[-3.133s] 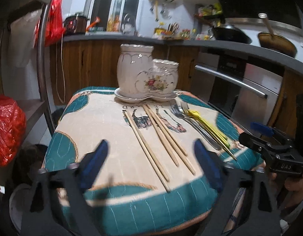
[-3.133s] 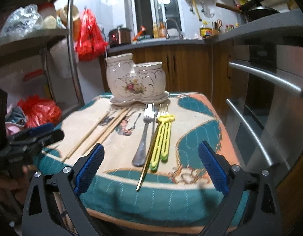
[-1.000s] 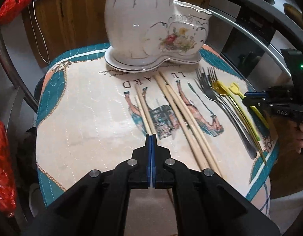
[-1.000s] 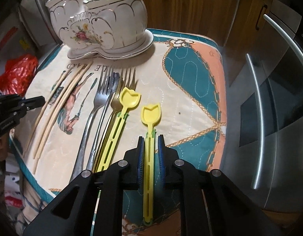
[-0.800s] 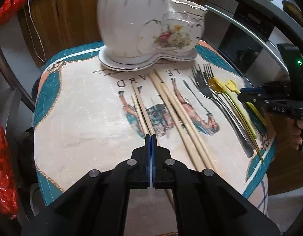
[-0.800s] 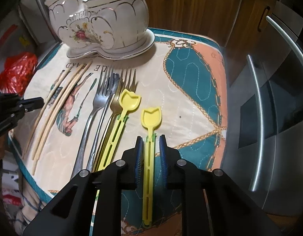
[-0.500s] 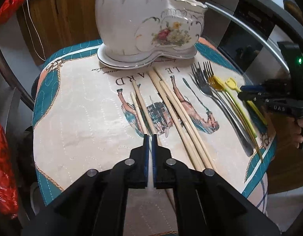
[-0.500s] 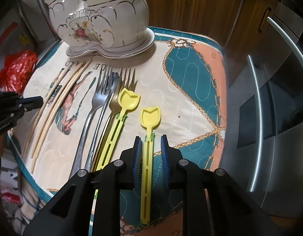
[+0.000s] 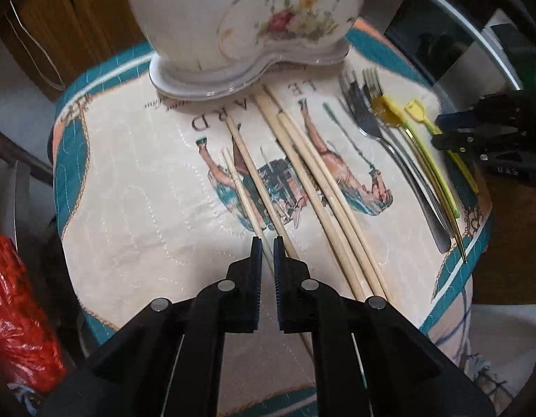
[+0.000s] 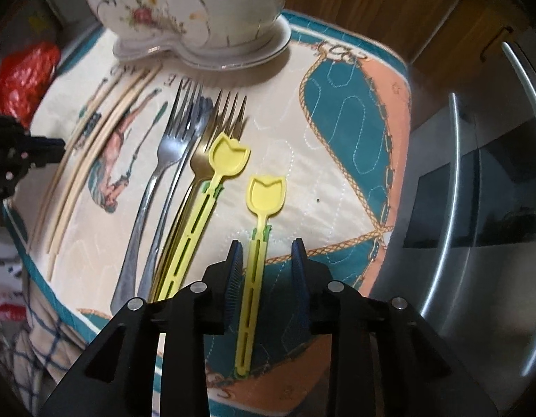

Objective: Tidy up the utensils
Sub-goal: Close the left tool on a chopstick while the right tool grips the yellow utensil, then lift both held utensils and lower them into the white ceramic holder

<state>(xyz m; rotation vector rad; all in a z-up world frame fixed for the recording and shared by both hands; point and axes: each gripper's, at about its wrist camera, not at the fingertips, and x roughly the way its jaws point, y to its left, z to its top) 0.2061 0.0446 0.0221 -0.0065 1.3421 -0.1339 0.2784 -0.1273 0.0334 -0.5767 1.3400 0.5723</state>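
A white floral ceramic utensil holder (image 9: 247, 14) stands at the far end of a quilted mat (image 9: 129, 173); it also shows in the right wrist view (image 10: 198, 3). Several wooden chopsticks (image 9: 316, 187) lie mid-mat. My left gripper (image 9: 265, 248) is slightly open around a thin chopstick (image 9: 236, 180). Metal forks (image 10: 174, 153) and two yellow tulip-shaped spoons lie at the right. My right gripper (image 10: 266, 246) is open, its fingers apart on either side of the right yellow spoon (image 10: 259, 243), which lies on the mat. The other yellow spoon (image 10: 212, 187) lies beside the forks.
A red plastic bag (image 9: 14, 312) sits low on the left. A steel oven door with a bar handle (image 10: 459, 208) is close on the right. Wooden cabinets (image 10: 372, 10) stand behind the mat. The mat's near edge drops off below both grippers.
Both grippers have loosened: the left jaws parted a little around the thin chopstick, the right jaws opened wide off the yellow spoon. Both cameras moved closer to the mat.
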